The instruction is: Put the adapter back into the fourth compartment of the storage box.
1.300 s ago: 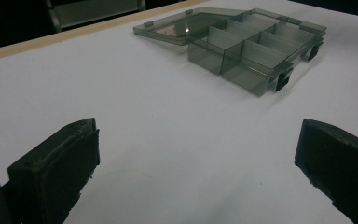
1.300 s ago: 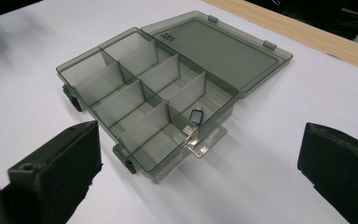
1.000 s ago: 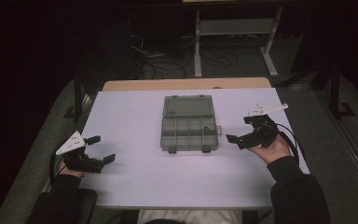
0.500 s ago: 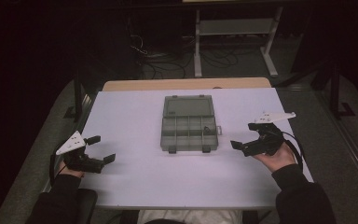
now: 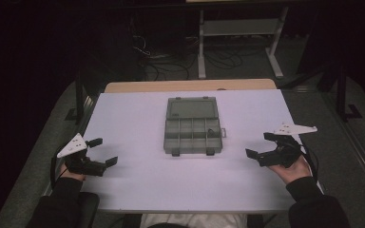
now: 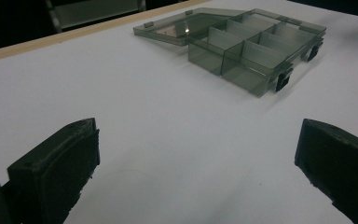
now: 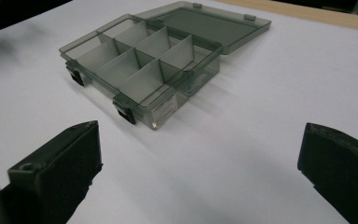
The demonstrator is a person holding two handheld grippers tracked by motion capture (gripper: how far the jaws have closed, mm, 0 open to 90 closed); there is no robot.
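A big table with a flat white top and a light wood edge at the back holds a see-through grey plastic box with small compartments, lid open flat.

Grey see-through compartment box — lid open flat — mid-table

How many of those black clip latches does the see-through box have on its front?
2. Both sit on the near front wall of the smoky transparent plastic compartment box: one black latch near its left corner, the other near its right corner. Both hang open, lid laid back.
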